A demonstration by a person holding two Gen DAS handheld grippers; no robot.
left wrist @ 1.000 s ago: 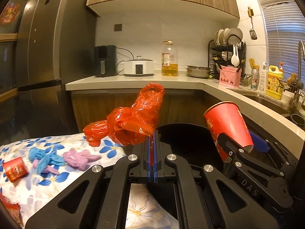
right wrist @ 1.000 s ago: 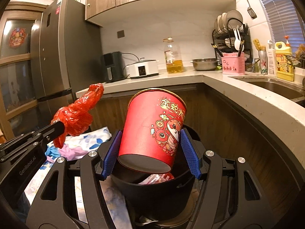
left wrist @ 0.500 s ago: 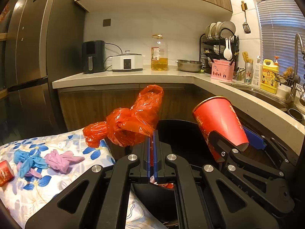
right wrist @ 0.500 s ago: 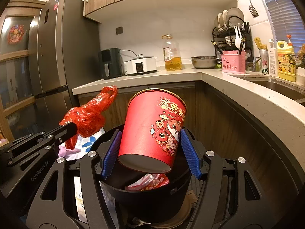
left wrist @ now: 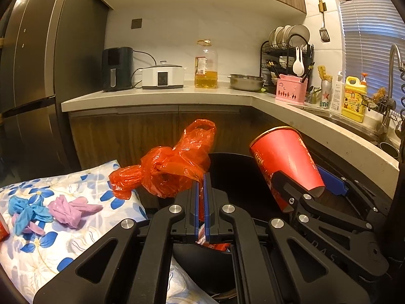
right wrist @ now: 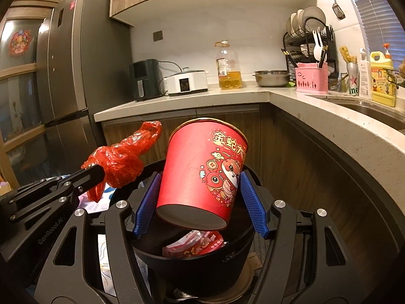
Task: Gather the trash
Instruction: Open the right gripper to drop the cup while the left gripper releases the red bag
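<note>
Holding both loads over the black bin [right wrist: 197, 266] for dropping: the left claw [left wrist: 201, 190], pinched tight on a red bag [left wrist: 174, 167], hangs at its left rim; the right claw [right wrist: 200, 200] clamps a tilted red cup [right wrist: 202, 177] above wrappers inside.

Both wrist views close above black bin [left wrist: 243, 174], facing kitchen counter [right wrist: 227, 96]
</note>
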